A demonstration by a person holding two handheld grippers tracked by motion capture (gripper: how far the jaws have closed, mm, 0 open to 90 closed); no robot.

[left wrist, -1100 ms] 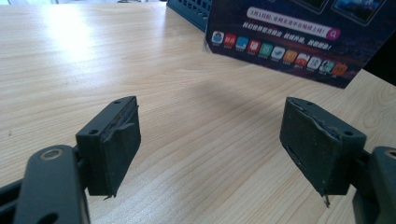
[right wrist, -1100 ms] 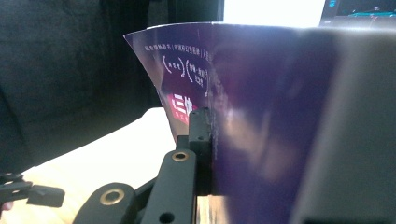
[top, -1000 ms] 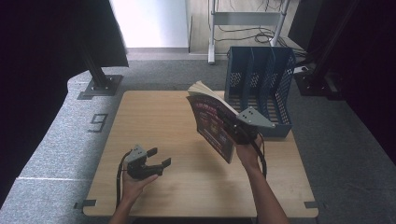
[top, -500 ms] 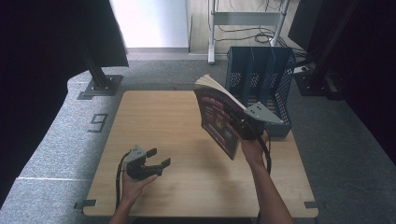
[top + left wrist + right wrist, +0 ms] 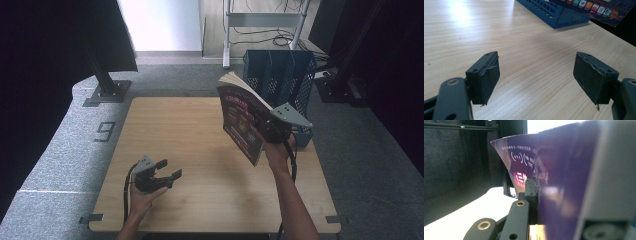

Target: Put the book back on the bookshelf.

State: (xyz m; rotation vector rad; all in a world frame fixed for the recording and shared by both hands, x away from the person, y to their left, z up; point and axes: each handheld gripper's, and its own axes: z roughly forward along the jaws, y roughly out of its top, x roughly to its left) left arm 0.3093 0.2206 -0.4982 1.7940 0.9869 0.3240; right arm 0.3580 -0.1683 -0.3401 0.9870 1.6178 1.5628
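We had the thick purple-covered paperback book (image 5: pixel 242 125) clamped in our right tongs (image 5: pixel 272 131), lifted off the wooden desk (image 5: pixel 200 150) at centre right, beside the blue mesh file rack (image 5: pixel 280 75); filing remained. Left tongs (image 5: pixel 167 170) rested released, lower left.

Glossy paper book (image 5: pixel 240 120); matt wood-grain table (image 5: pixel 200 125); perforated blue plastic file rack (image 5: pixel 285 75); worn rubbery gripper pads (image 5: pixel 487 75).

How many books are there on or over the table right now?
1. The book is held upright above the table's right side in the right hand-held gripper, before the blue file rack, whose slots may hide more.
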